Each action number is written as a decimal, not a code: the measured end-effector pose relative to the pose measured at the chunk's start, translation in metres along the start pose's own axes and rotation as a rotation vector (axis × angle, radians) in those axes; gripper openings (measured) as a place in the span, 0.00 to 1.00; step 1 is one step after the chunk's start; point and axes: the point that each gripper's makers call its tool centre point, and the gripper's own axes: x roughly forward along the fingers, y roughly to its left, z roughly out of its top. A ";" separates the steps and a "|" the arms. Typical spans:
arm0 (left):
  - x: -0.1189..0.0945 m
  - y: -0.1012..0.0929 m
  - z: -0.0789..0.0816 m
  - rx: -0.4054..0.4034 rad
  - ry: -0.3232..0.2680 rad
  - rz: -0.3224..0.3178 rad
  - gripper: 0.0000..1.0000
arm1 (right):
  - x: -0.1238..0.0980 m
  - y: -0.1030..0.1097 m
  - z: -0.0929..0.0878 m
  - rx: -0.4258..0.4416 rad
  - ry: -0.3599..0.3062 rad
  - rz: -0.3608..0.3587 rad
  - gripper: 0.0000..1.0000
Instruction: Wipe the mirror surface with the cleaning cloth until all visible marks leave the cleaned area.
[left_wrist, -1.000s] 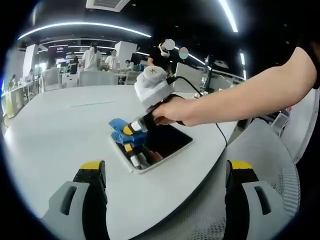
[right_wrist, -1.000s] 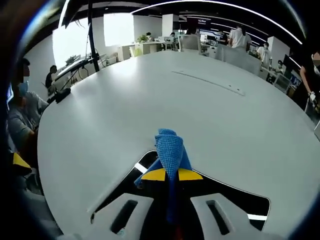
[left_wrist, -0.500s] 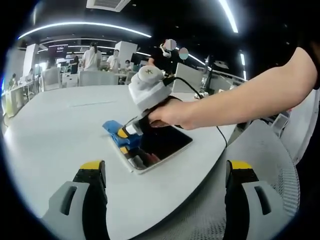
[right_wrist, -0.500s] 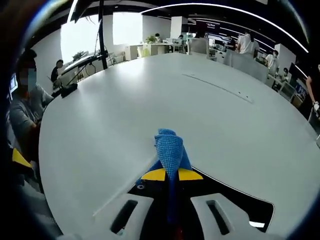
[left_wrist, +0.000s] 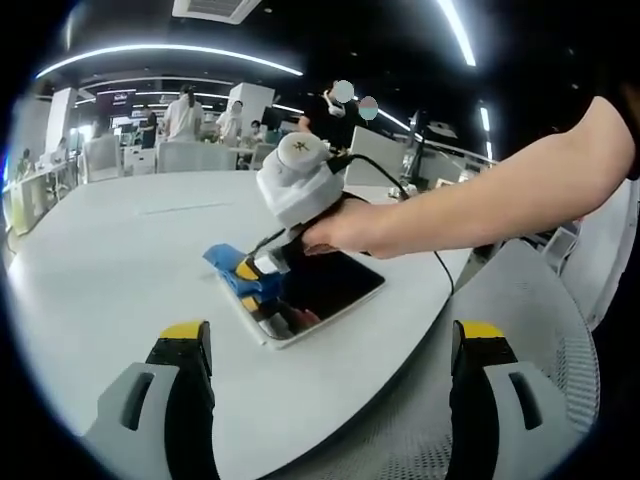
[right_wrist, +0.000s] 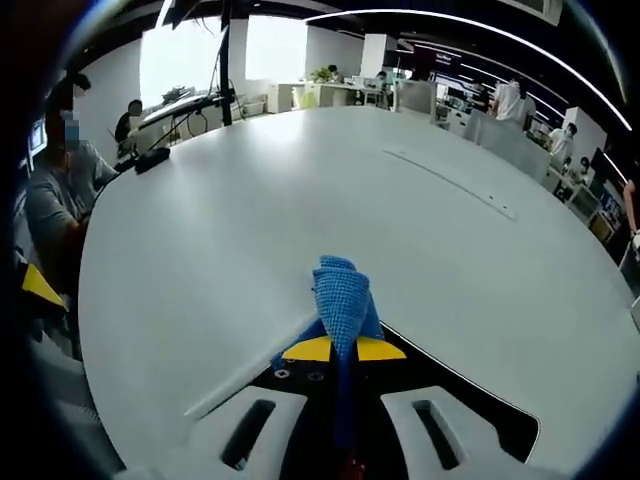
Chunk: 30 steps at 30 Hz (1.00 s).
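The blue cloth (right_wrist: 340, 300) is pinched in the right gripper (right_wrist: 344, 349) jaws over the mirror (left_wrist: 318, 292) edge. Bare worktop (right_wrist: 300, 200) is seen ahead. The left gripper (left_wrist: 330, 345) jaws are held wide apart.

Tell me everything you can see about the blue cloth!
The blue cloth looks like knobbly, woven fabric, bunched into a folded wad. The right gripper has its yellow-tipped jaws shut on it, so it sticks out past the tips. In the left gripper view the cloth lies at the far end of the mirror, partly over its edge onto the white table.
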 end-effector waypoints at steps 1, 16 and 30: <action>0.000 0.000 0.000 0.000 0.000 0.000 0.99 | 0.000 0.000 0.000 -0.006 0.001 0.006 0.00; 0.000 0.002 -0.002 -0.005 0.005 0.001 0.99 | -0.011 0.015 -0.007 -0.059 -0.001 0.042 0.00; 0.001 0.002 -0.002 -0.003 0.002 -0.004 0.99 | -0.022 0.030 -0.015 -0.069 -0.002 0.069 0.00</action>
